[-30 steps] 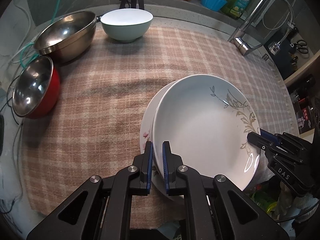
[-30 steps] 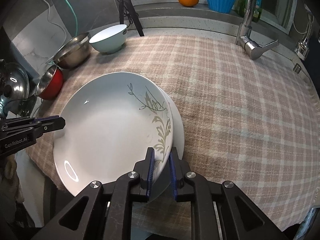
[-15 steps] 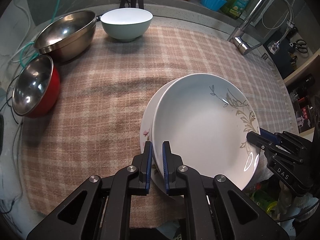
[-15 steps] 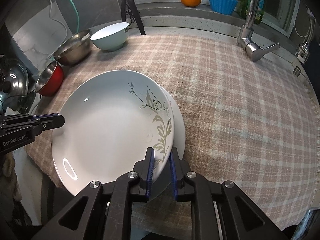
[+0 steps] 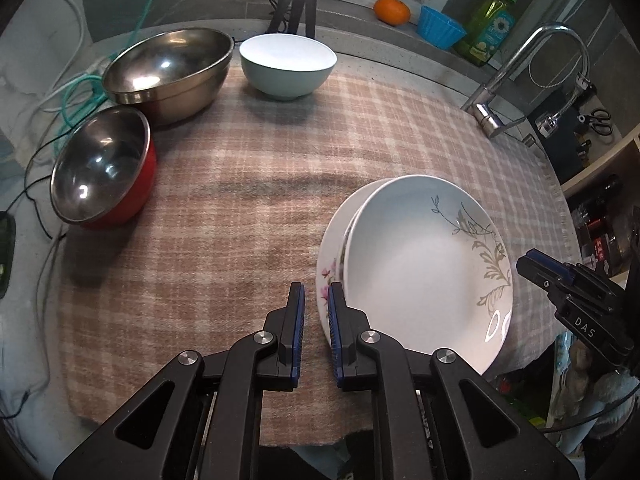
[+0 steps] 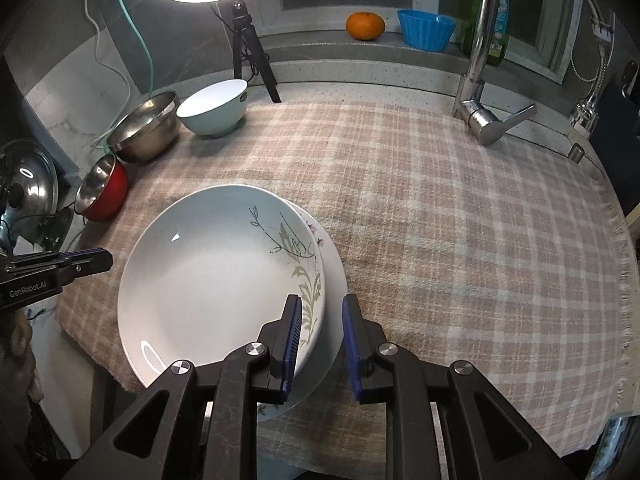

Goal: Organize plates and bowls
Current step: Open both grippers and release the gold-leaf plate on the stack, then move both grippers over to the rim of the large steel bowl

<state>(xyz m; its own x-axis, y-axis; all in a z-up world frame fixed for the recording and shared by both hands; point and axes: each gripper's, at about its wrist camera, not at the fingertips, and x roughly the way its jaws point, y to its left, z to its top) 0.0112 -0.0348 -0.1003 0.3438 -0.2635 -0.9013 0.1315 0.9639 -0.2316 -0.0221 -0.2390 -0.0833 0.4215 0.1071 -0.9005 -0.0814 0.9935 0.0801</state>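
A white plate with a grey leaf pattern (image 5: 420,264) (image 6: 212,280) lies on a white plate with pink flowers (image 5: 330,252) (image 6: 334,272) at the near edge of the checked cloth. My left gripper (image 5: 316,324) is open, just left of the stack's rim, holding nothing. My right gripper (image 6: 320,340) is open, its fingers astride the stack's right rim without gripping. A pale green bowl (image 5: 288,66) (image 6: 214,108), a large steel bowl (image 5: 170,72) (image 6: 146,128) and a red bowl with a steel inside (image 5: 102,166) (image 6: 102,192) stand at the far left.
A tap (image 6: 482,80) stands at the back right. An orange (image 6: 365,26), a blue cup (image 6: 426,34) and a green soap bottle (image 5: 494,24) sit on the sill. A ring light tripod (image 6: 250,46) stands behind the bowls. A pot lid (image 6: 28,184) lies far left.
Both grippers have opened and let go of the plate rims. The leaf plate now rests on the flowered plate. Both grippers have drawn back a little.
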